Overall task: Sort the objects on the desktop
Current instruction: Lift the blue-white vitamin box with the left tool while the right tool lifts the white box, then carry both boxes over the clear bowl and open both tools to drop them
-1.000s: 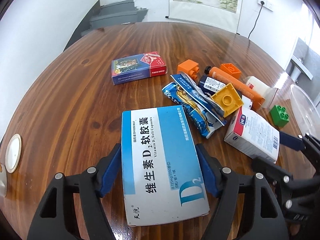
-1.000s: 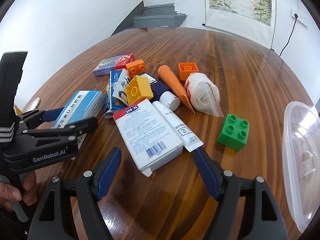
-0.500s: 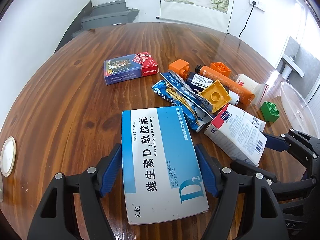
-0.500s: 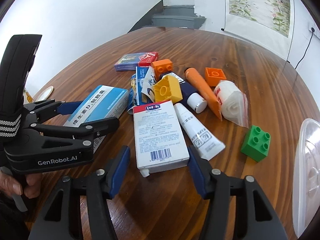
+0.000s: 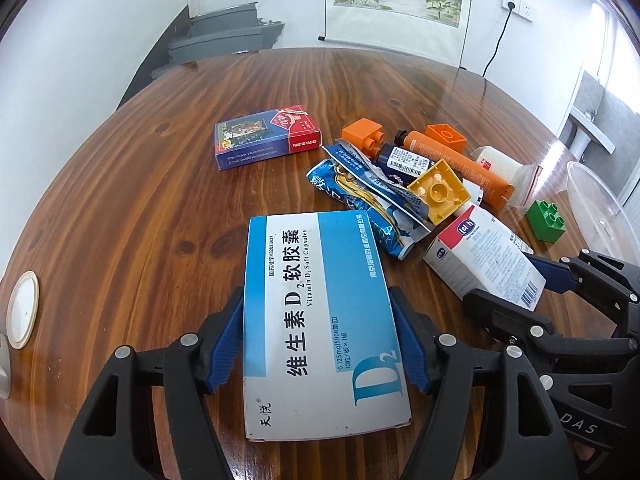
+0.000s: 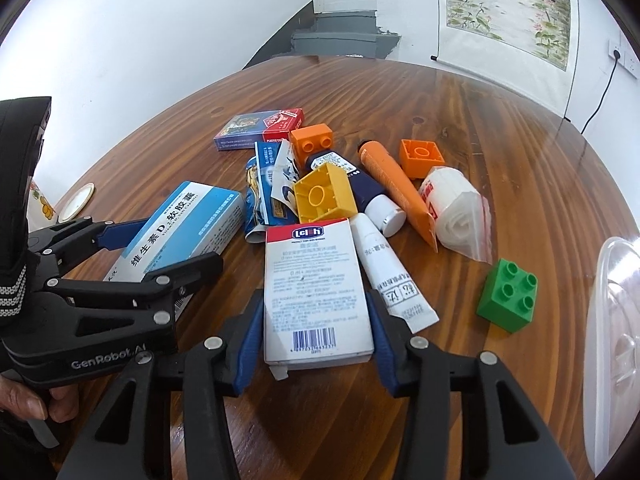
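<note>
A blue and white vitamin D box point(image 5: 316, 312) lies flat on the brown wooden table point(image 5: 140, 208). My left gripper point(image 5: 317, 300) straddles it, its jaws closing, and both blue pads touch the box's long sides. A white box with a red band point(image 6: 316, 284) lies to its right. My right gripper point(image 6: 316, 304) is closing around it, the pads against both sides. In the right wrist view the left gripper point(image 6: 132, 248) shows at the left, held by a hand point(image 6: 24, 400).
Behind the boxes lies a heap: card pack point(image 5: 268, 136), blue sachets point(image 5: 360, 192), yellow brick point(image 6: 324, 196), two orange bricks point(image 6: 312, 140), orange tube point(image 6: 392, 180), navy tube point(image 6: 368, 196), white tube point(image 6: 384, 268), bagged white roll point(image 6: 452, 208), green brick point(image 6: 508, 296). A clear plastic tub point(image 6: 612, 320) stands right.
The right gripper has come forward over the white box and narrowed until its pads reach the sides. The left gripper's pads have also closed in onto the blue box.
</note>
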The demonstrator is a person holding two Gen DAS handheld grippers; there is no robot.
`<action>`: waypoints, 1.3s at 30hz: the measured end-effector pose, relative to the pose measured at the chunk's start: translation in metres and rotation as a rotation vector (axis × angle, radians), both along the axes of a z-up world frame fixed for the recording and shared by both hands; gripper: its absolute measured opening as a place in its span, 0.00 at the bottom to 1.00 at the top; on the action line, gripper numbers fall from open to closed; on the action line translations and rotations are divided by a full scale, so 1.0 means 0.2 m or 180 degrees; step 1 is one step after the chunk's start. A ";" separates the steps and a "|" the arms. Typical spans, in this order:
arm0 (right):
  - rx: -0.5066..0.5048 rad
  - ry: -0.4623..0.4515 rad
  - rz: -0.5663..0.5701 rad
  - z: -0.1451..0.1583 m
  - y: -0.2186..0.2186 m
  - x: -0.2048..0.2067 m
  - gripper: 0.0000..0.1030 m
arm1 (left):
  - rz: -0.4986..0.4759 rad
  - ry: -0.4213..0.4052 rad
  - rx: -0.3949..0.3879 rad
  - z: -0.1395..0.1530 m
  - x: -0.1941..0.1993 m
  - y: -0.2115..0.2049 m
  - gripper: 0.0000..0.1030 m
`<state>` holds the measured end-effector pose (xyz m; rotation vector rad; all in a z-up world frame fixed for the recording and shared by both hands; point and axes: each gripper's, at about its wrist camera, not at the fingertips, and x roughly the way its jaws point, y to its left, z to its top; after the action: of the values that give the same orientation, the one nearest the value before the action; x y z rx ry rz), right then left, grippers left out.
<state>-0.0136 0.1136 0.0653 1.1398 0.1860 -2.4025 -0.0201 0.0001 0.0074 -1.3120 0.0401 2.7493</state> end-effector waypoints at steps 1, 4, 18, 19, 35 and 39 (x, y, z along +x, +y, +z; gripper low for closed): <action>-0.0040 -0.0003 -0.0016 0.00 0.01 0.01 0.51 | -0.0006 0.0002 0.0015 0.00 0.00 0.00 0.68; -0.0134 0.0084 -0.0038 0.03 0.04 0.04 0.50 | -0.0025 0.0000 0.0120 0.01 0.01 -0.01 0.67; -0.0614 0.0364 -0.0400 0.17 0.26 0.14 0.49 | -0.0138 0.0158 0.0273 0.12 0.11 0.07 0.67; -0.0623 0.0408 -0.0469 0.18 0.29 0.15 0.49 | -0.0157 0.0157 0.0276 0.13 0.11 0.08 0.67; -0.0485 0.0680 -0.1574 0.26 0.88 0.20 0.49 | -0.0847 0.0182 0.0311 0.28 0.10 0.60 0.67; -0.0405 0.0719 -0.1851 0.27 1.06 0.22 0.49 | -0.1035 0.0169 0.0312 0.31 0.09 0.75 0.67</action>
<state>0.0298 0.3249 0.1203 0.9537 -0.2620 -2.9988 -0.0013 0.1506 0.0696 -1.0982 0.1107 2.4770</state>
